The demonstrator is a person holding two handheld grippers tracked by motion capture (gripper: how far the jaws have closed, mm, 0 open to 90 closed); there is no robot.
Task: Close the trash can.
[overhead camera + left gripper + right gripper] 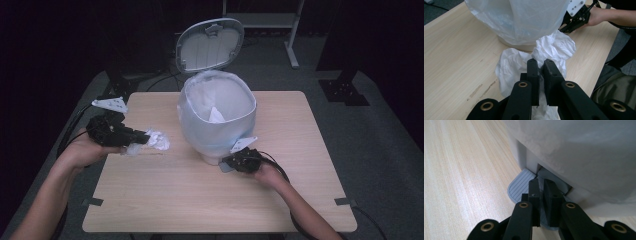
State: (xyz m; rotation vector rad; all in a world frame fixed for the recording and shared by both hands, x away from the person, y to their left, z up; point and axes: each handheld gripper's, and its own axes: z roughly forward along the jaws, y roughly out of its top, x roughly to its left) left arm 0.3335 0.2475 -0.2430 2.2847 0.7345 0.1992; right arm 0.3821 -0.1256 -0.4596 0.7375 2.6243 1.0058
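Crumpled tissue is pinched in the left tool; the right tool, pressed together, rests on the bin's pedal.

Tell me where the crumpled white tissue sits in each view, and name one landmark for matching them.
High view: crumpled white tissue lies left of centre, at the left gripper tip, left of the bin.
Left gripper view: centre, pinched between the jaws, spreading toward the bin's base.
Right gripper view: not in it; the right gripper rests on the grey pedal.
Shared landmark: the bin's bag liner, seen in all three.
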